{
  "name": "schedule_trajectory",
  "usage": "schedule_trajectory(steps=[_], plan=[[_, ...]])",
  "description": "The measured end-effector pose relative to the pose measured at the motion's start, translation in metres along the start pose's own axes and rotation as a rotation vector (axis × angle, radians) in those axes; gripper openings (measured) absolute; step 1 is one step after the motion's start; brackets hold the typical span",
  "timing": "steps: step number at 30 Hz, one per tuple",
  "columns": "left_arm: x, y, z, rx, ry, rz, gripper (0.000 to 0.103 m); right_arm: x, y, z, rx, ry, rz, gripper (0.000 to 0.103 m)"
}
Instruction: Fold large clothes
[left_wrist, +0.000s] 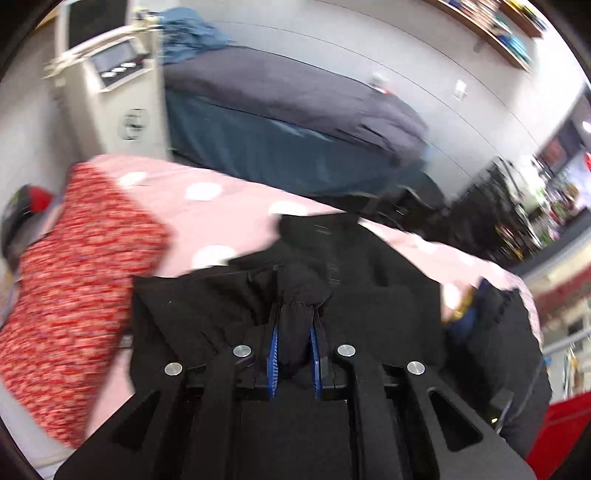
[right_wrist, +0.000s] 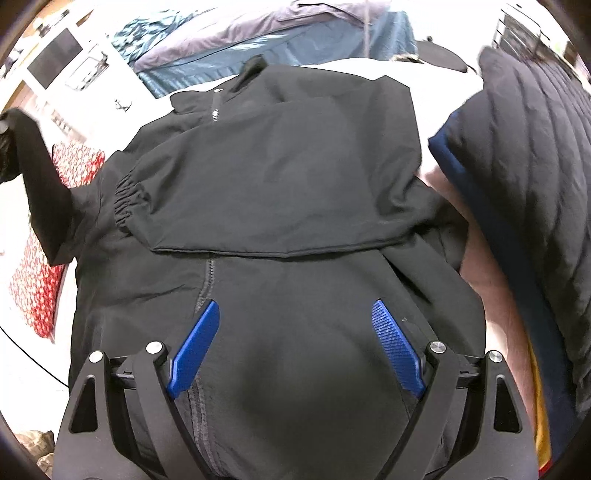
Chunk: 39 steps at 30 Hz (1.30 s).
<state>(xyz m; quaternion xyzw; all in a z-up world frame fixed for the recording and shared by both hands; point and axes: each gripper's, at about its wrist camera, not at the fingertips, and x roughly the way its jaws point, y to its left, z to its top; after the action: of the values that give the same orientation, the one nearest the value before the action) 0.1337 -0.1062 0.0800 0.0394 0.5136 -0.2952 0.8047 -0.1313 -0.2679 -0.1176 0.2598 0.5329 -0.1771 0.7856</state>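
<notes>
Red patterned cloth at left. Left gripper pinching a fold of black jacket, spread flat mid-bed. Right gripper spread wide over jacket's near hem. Quilted coat far right.

- Ahead of my left gripper I see a white wall, with a wooden shelf high to the right.
- A pale cabinet stands ahead-left.
- A navy-covered bed lies straight ahead.
</notes>
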Motion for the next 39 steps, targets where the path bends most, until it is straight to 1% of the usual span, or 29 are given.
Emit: schedule_trajectory(steps=[2,4,5,6,7,8,9,10,11,13,15,17,18,20,22,24,27,28,30,33,34,36,37,39], plan=[[0.027,-0.028,-0.006,0.013,0.051,-0.051,0.013,-0.002,-0.008,-0.003,0.021,0.002,0.005,0.084],[0.055,-0.054,-0.015,0.037,0.107,-0.057,0.015,-0.004,-0.013,-0.006,0.032,0.003,0.004,0.084],[0.068,-0.063,-0.020,0.055,0.135,-0.059,0.018,-0.004,-0.017,-0.007,0.039,0.006,0.004,0.084],[0.081,-0.073,-0.026,0.069,0.165,-0.065,0.029,-0.004,-0.019,-0.008,0.046,0.012,0.006,0.084],[0.094,-0.084,-0.034,0.075,0.208,-0.076,0.052,-0.003,-0.022,-0.010,0.057,0.021,0.011,0.084],[0.103,-0.089,-0.040,0.071,0.231,-0.089,0.066,-0.003,-0.024,-0.011,0.064,0.026,0.014,0.084],[0.110,-0.093,-0.045,0.064,0.243,-0.104,0.086,-0.002,-0.026,-0.012,0.074,0.032,0.018,0.084],[0.116,-0.098,-0.053,0.054,0.250,-0.118,0.090,-0.001,-0.028,-0.013,0.085,0.040,0.023,0.084],[0.119,-0.100,-0.057,0.053,0.256,-0.121,0.090,0.000,-0.029,-0.013,0.095,0.046,0.030,0.084],[0.124,-0.106,-0.071,0.069,0.290,-0.108,0.096,0.002,-0.032,-0.014,0.114,0.056,0.045,0.084],[0.127,-0.108,-0.084,0.094,0.314,-0.089,0.096,0.005,-0.032,-0.013,0.130,0.067,0.064,0.084],[0.125,-0.105,-0.097,0.119,0.328,-0.093,0.096,0.009,-0.030,-0.012,0.143,0.080,0.091,0.084],[0.125,-0.103,-0.105,0.133,0.333,-0.092,0.096,0.010,-0.028,-0.011,0.143,0.086,0.097,0.084],[0.123,-0.091,-0.125,0.151,0.334,-0.055,0.096,0.015,-0.021,-0.007,0.136,0.104,0.115,0.084],[0.121,-0.071,-0.142,0.135,0.344,-0.020,0.096,0.023,-0.011,-0.002,0.123,0.129,0.140,0.084],[0.119,-0.051,-0.155,0.103,0.355,0.007,0.096,0.030,0.000,0.005,0.112,0.148,0.171,0.084],[0.115,-0.009,-0.174,0.038,0.361,0.083,0.096,0.040,0.018,0.017,0.118,0.173,0.248,0.084],[0.112,0.010,-0.181,0.000,0.363,0.112,0.096,0.046,0.027,0.023,0.125,0.183,0.287,0.084],[0.106,0.043,-0.189,-0.081,0.360,0.144,0.096,0.055,0.041,0.033,0.137,0.201,0.345,0.084],[0.095,0.082,-0.195,-0.191,0.350,0.166,0.096,0.075,0.055,0.045,0.232,0.242,0.460,0.084],[0.091,0.095,-0.198,-0.234,0.343,0.173,0.096,0.086,0.059,0.048,0.298,0.262,0.517,0.084],[0.084,0.114,-0.203,-0.290,0.329,0.183,0.096,0.104,0.066,0.052,0.395,0.298,0.603,0.084],[0.081,0.119,-0.203,-0.303,0.324,0.185,0.096,0.114,0.070,0.052,0.433,0.319,0.619,0.084],[0.076,0.128,-0.206,-0.321,0.321,0.191,0.096,0.127,0.079,0.054,0.456,0.330,0.618,0.083]])
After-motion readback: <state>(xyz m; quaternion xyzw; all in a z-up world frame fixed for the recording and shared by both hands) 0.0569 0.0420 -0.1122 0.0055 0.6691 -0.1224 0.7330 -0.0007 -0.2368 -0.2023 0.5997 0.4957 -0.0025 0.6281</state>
